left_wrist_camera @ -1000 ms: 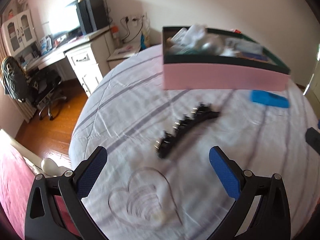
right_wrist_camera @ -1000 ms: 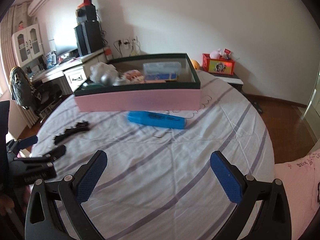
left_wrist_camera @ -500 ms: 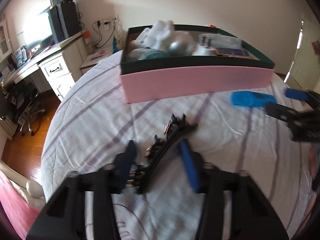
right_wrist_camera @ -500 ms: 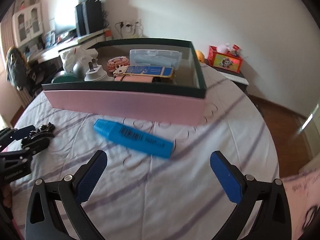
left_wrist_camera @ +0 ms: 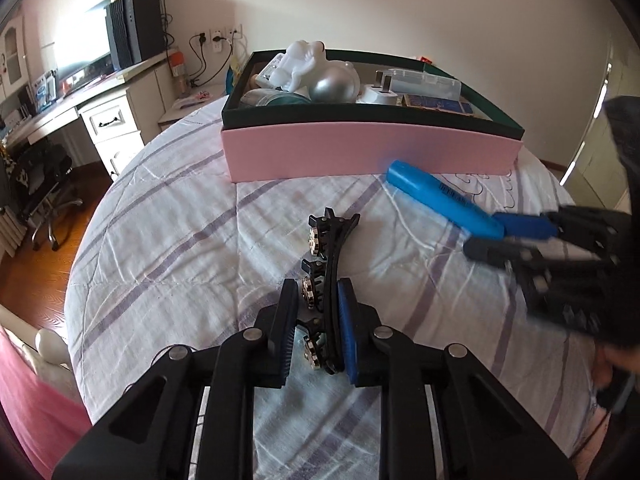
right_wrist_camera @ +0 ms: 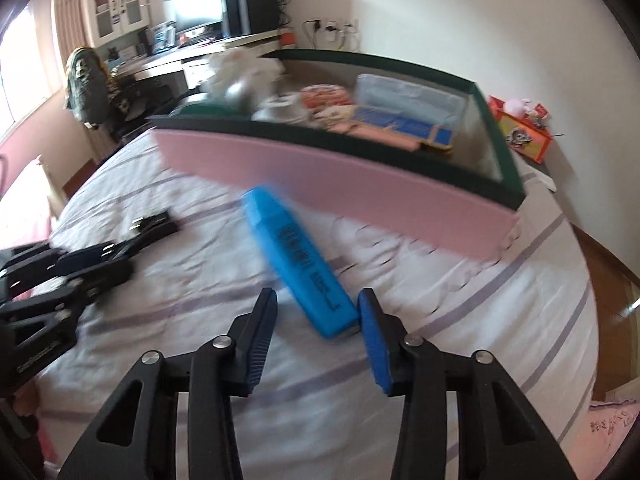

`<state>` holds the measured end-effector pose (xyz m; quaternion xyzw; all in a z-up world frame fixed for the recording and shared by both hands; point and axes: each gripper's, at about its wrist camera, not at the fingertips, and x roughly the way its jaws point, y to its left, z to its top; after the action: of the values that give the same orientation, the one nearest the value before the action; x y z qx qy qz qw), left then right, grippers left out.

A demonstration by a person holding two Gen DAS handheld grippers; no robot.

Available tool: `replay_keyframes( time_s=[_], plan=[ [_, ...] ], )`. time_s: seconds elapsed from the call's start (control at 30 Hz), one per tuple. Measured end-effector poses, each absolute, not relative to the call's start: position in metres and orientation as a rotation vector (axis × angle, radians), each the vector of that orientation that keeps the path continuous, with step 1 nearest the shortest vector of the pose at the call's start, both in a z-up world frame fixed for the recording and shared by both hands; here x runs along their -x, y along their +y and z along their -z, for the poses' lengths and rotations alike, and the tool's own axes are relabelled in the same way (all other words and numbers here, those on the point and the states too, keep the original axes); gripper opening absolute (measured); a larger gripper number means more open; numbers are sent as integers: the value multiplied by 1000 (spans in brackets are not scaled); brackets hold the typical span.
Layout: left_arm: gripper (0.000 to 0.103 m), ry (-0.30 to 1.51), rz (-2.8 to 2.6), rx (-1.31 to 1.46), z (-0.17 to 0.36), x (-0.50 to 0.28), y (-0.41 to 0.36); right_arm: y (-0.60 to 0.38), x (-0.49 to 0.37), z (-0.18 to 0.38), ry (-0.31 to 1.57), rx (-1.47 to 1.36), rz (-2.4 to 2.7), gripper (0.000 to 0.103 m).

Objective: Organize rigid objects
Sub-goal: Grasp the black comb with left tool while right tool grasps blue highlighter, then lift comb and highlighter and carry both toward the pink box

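A black hair clip with metal studs lies on the striped bedspread. My left gripper is shut on its near half. A blue highlighter lies just in front of the pink box with a dark green rim. My right gripper straddles the highlighter's near end and its jaws are closing. The right pad is at the highlighter, and a gap shows on the left side. In the left wrist view the right gripper reaches the highlighter from the right. The box holds several items.
The round bed drops off to a wooden floor on the left. A white desk and an office chair stand beyond it. A red box sits on a side table past the pink box.
The left gripper came down over the hair clip and shut on it. The right gripper moved up to the highlighter, rolled, and its jaws narrowed around the near end.
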<state>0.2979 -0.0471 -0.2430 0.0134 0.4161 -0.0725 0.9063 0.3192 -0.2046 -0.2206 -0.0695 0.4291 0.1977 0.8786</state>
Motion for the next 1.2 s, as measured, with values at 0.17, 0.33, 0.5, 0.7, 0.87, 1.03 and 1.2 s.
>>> replay_keyframes(
  time_s=[0.17,0.33,0.5,0.7,0.87,1.03,1.2],
  plan=[
    [29,854,135,-55,245,-305,-54,-190,-322,221,866,166,-381,44],
    [29,851,140,-75,246,-312,-57,-182,-342,224,873,163,-380,45],
    [19,835,147,-76,243,-310,-57,-169,-345,223,864,195,-412,27],
    [18,779,119,-8,228,-294,-47,-179,-318,205,788,62,-421,27],
    [18,683,100,-7,198,-265,-49,-190,-276,177,668,-68,-396,27],
    [19,567,93,-39,156,-231,-58,-195,-233,150,588,-110,-360,27],
    [19,487,86,-52,125,-199,-67,-200,-196,118,492,-102,-330,27]
  ],
)
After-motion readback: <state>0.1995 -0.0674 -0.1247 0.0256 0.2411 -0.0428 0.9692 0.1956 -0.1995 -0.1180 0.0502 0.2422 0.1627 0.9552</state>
